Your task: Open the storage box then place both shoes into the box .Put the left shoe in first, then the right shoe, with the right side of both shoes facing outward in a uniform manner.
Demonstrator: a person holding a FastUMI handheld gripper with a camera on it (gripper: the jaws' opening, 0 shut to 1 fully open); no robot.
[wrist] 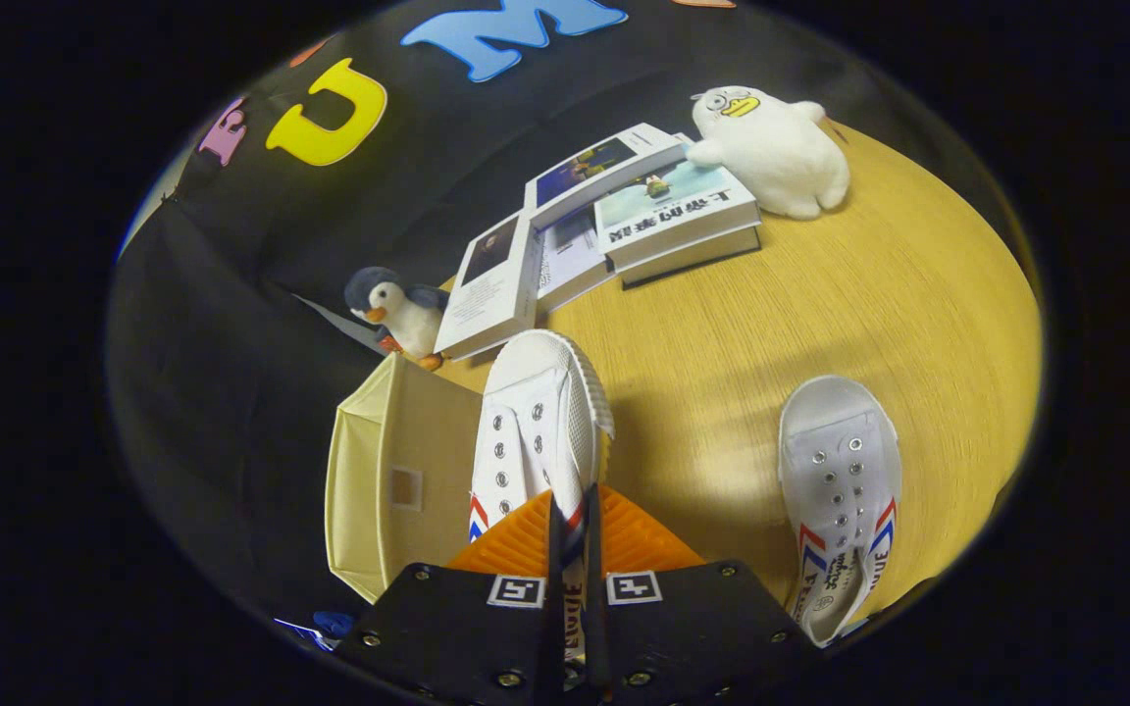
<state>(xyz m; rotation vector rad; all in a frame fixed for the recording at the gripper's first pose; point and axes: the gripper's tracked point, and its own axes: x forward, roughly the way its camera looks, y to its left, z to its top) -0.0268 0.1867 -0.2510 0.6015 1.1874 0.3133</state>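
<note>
Shoe (536, 431) pinched at its side wall between clenched tongs (575, 534), lifted, toe pointing away, just beside and partly over cream storage box (379, 471) at tabletop (722, 343) edge. Second shoe (845, 480) flat on tabletop, well apart on other side of tongs. Beyond: stacked books (614, 221), penguin plush (398, 309) near box, white duck plush (771, 147) touching books.

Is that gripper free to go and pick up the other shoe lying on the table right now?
Probably not yet. The gripper is shut on a white shoe, lifted beside the cream storage box. The other shoe lies apart on the bare table with nothing around it, so the path is free once the fingers let go.
</note>
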